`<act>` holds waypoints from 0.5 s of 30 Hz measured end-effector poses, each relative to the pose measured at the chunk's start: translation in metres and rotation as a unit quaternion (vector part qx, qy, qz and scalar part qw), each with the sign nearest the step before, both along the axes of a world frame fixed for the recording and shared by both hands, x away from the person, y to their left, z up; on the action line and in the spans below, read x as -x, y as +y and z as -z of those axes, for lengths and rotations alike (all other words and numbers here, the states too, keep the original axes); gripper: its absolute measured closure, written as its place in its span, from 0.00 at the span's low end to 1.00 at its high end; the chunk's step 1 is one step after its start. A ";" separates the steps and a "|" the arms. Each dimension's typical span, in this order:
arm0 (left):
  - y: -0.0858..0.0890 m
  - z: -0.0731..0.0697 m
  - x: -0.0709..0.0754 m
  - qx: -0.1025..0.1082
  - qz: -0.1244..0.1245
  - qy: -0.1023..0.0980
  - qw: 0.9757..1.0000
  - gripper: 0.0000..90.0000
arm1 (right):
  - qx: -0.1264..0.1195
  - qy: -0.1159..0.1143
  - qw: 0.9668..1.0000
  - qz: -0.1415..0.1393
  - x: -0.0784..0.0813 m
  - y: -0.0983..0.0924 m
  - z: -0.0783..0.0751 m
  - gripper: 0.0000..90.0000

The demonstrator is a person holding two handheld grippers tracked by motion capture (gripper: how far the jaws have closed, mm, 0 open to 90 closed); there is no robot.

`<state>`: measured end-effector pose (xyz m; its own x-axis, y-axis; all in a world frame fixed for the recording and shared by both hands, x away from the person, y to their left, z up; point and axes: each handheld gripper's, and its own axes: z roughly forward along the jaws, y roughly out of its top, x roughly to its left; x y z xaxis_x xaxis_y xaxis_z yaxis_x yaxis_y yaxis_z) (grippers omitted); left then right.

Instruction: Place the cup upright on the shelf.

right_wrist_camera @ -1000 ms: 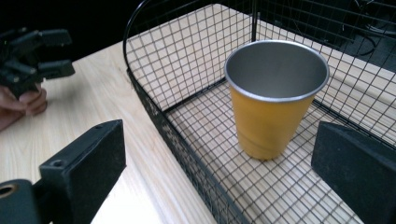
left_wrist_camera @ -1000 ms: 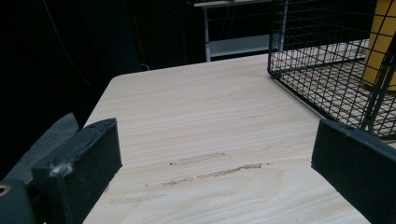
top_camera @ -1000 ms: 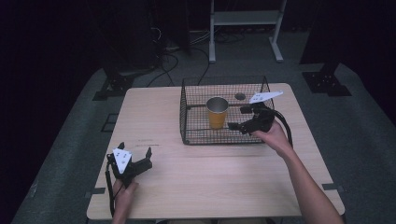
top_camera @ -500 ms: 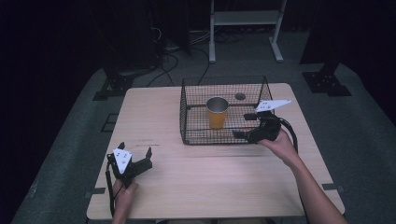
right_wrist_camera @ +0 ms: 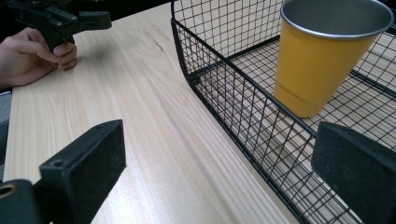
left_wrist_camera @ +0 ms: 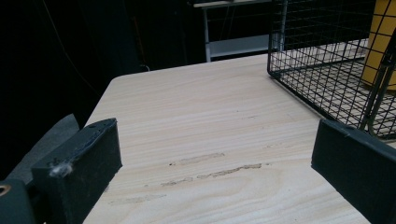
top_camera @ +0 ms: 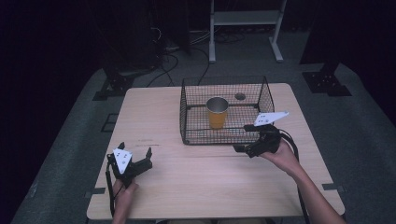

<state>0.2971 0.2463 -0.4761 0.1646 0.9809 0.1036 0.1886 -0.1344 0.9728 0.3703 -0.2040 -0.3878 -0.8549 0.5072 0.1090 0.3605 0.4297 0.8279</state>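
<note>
My right gripper [top_camera: 246, 148] hangs with its jaws spread wide and empty, just outside the near right corner of the black wire basket [top_camera: 187, 116]. My left gripper [top_camera: 135, 161] rests on the pale wooden table [top_camera: 196, 186] at the near left, jaws apart too, holding nothing. The yellow metal cup with a silver inside [top_camera: 217, 112] stands upright in the basket, near its middle. I judge the cup is in place and I am clearing off; the right gripper should draw back level, jaws kept open, clear of the mesh so the basket isn't dragged. Count: two grippers, one basket, one cup, one table.
</note>
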 end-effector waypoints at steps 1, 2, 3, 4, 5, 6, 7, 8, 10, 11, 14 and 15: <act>0.000 0.000 0.000 0.000 0.000 0.000 1.000 0.01 | -0.003 0.002 1.000 0.001 0.001 -0.001 0.001 0.03; 0.000 0.000 0.000 -0.001 0.000 0.000 1.000 0.01 | -0.008 0.004 1.000 0.000 0.003 -0.002 0.001 0.03; 0.000 0.000 0.000 -0.001 0.000 0.000 1.000 0.01 | -0.013 0.008 1.000 -0.001 0.004 -0.003 0.002 0.03; 0.000 0.000 0.000 -0.001 0.000 0.000 1.000 0.01 | -0.014 0.010 1.000 -0.002 0.005 -0.004 0.003 0.03; 0.000 0.000 0.000 0.000 0.000 0.000 1.000 0.01 | -0.010 0.008 1.000 -0.001 0.007 -0.004 0.004 0.03; 0.000 0.000 0.000 0.000 0.000 0.000 1.000 0.01 | -0.009 0.007 1.000 0.000 0.008 -0.005 0.005 0.03; 0.000 0.000 0.000 -0.001 0.000 0.000 1.000 0.01 | -0.012 0.010 1.000 -0.001 0.009 -0.005 0.006 0.03; 0.000 0.000 0.000 0.000 0.000 -0.001 1.000 0.01 | -0.009 0.012 1.000 -0.001 0.010 -0.006 0.008 0.03; -0.001 0.000 0.000 -0.001 -0.001 -0.001 1.000 0.01 | -0.014 0.006 1.000 0.002 0.013 -0.007 0.011 0.03; 0.000 0.000 0.000 0.000 -0.001 0.000 1.000 0.01 | -0.018 0.010 1.000 0.001 0.014 -0.008 0.013 0.03; 0.000 0.000 0.000 0.001 0.000 0.000 1.000 0.01 | -0.016 0.011 1.000 0.002 0.017 -0.009 0.017 0.03; 0.000 0.000 0.000 0.000 0.000 0.000 1.000 0.01 | -0.014 0.013 1.000 0.002 0.019 -0.010 0.019 0.03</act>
<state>0.2968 0.2461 -0.4760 0.1636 0.9811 0.1031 0.1882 -0.1336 0.9730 0.3518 -0.2139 -0.4064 -0.8499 0.5066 0.1451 0.3835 0.4056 0.8297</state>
